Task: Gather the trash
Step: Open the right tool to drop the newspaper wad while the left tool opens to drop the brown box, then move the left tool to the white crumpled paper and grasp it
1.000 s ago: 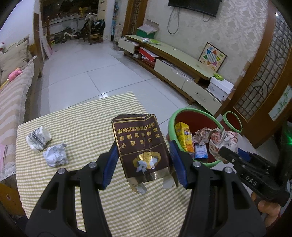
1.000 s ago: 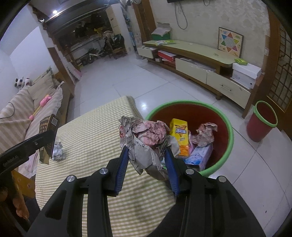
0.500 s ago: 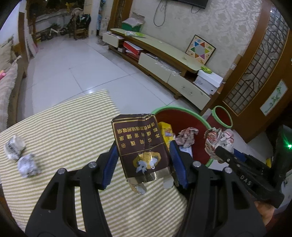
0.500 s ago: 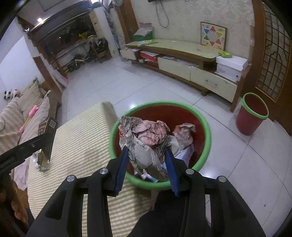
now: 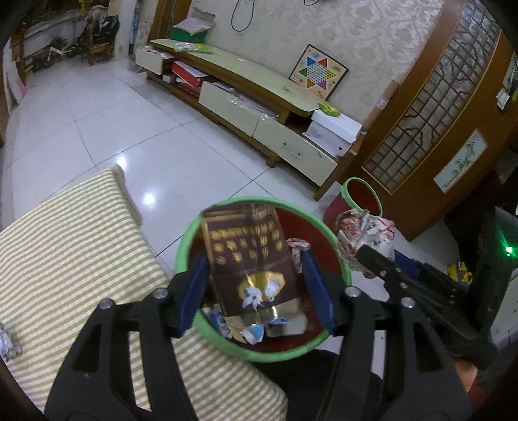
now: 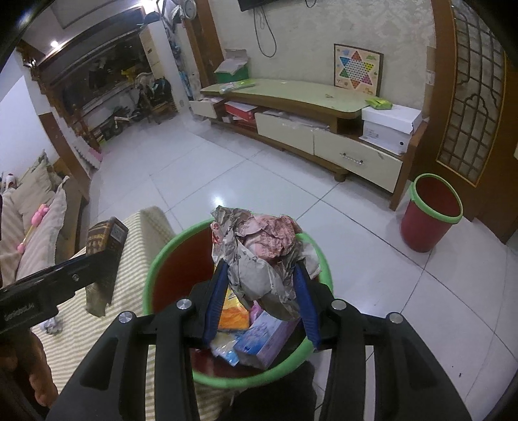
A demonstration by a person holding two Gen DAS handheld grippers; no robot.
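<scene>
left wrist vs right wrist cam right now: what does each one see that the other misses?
Left wrist only: the front of the brown pack, blurred, loose between the left gripper over the green-rimmed bin; its jaws have just been opening.

Right wrist only: the sofa with a pink toy, the wall clock, and the purple box in the bin.

Both: the bin, the small red bin, the crumpled paper wad between the right gripper, and the checkers board.

Brown carton (image 5: 249, 262), crumpled paper wad (image 6: 259, 256), above green-rimmed bin (image 6: 155, 262)
</scene>
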